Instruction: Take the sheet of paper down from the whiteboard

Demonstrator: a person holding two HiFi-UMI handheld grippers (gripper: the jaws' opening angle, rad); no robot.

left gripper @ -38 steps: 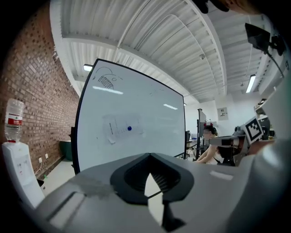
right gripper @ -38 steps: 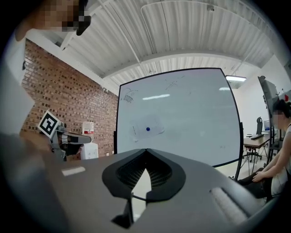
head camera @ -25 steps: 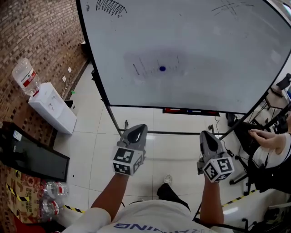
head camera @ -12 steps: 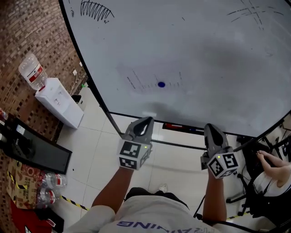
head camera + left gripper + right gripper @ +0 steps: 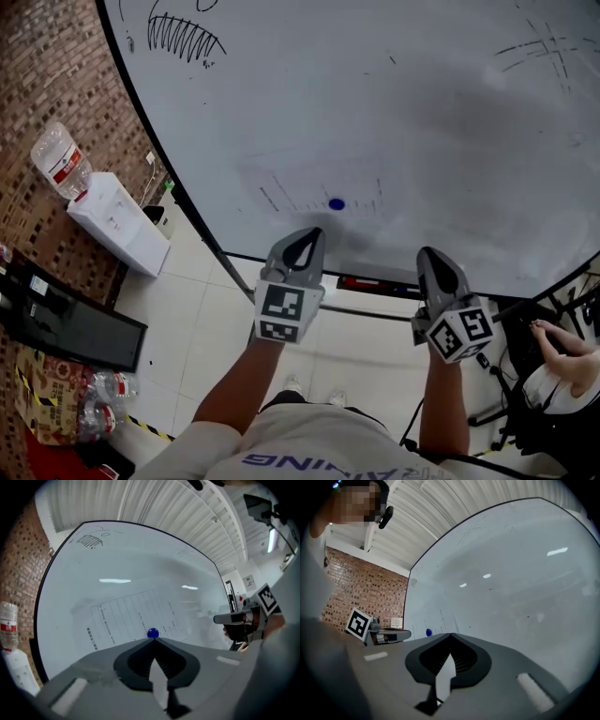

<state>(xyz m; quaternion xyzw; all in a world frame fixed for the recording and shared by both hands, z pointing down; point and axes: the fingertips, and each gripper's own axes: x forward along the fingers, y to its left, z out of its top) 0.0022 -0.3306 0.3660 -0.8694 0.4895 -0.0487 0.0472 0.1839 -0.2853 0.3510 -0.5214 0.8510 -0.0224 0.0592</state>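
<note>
Left gripper (image 5: pixel 153 639): jaws pressed together with nothing between them. It is held level, its tips aimed at the board just below the small round blue magnet (image 5: pixel 153 633), and it is not touching the sheet. A bare forearm reaches up from the lower edge of the head view, and the marker cube faces the camera.

Right gripper (image 5: pixel 450 634): jaws closed and empty. It is held level beside the left gripper and apart from it, pointing at bare board to the right of the sheet. The forearm is extended likewise.

White printed sheet of paper (image 5: pixel 136 616): it lies flat on the board, low and left of centre, slightly tilted. It carries ruled lines and columns of small print too fine to read. It is pale and hard to tell from the board behind it. The blue magnet alone pins it, near its lower edge.

Large black-framed whiteboard (image 5: pixel 441 103): upright, with black marker scribbles at upper left.

Surroundings: red brick wall (image 5: pixel 42 66) and white water dispenser (image 5: pixel 117 225) at left, on a pale tiled floor (image 5: pixel 211 323).
</note>
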